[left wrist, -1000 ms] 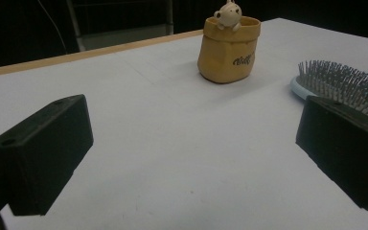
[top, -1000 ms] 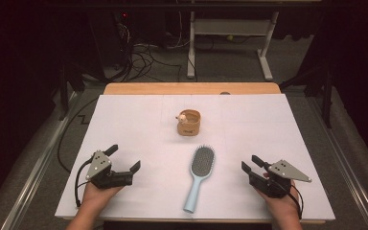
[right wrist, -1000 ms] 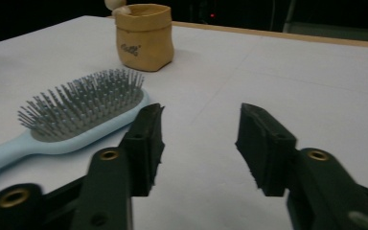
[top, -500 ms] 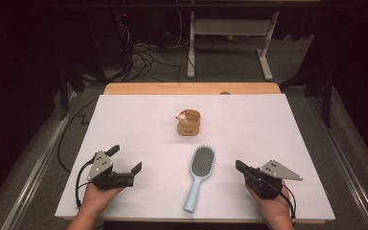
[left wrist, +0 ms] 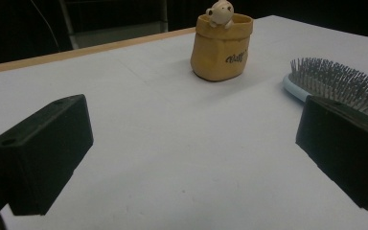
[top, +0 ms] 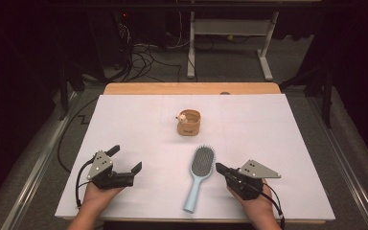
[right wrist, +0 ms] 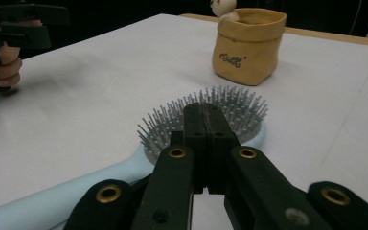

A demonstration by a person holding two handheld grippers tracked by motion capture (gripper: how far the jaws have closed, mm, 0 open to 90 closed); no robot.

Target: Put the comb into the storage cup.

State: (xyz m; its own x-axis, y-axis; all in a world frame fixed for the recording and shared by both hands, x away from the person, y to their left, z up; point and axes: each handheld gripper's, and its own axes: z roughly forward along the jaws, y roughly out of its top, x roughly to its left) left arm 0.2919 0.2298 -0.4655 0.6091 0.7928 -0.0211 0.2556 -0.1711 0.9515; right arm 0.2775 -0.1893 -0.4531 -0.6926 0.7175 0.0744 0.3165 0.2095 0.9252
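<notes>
A light-blue hairbrush (top: 199,177) lies bristles up on the white table (top: 139,120), with its handle toward the front edge. Behind it stands a small tan sack-shaped cup (top: 189,123) with a bear figure on its rim. My right gripper (top: 218,166) is shut and empty, its tip just right of the brush head. In the right gripper view the closed jaws (right wrist: 204,110) sit in front of the brush bristles (right wrist: 239,115), with the cup (right wrist: 248,45) beyond. My left gripper (top: 128,158) rests open at the front left. In its own view the gripper (left wrist: 191,158) frames bare table, with the cup (left wrist: 220,48) and the brush (left wrist: 335,84) farther off.
A wooden strip (top: 191,88) borders the table's far edge. Beyond it are a white desk frame (top: 230,28) and loose cables (top: 143,52) on the dark floor. Metal rails run along both sides of the table.
My right gripper has gone from open to shut and has slid left toward the brush head. The left gripper has stayed where it was.
</notes>
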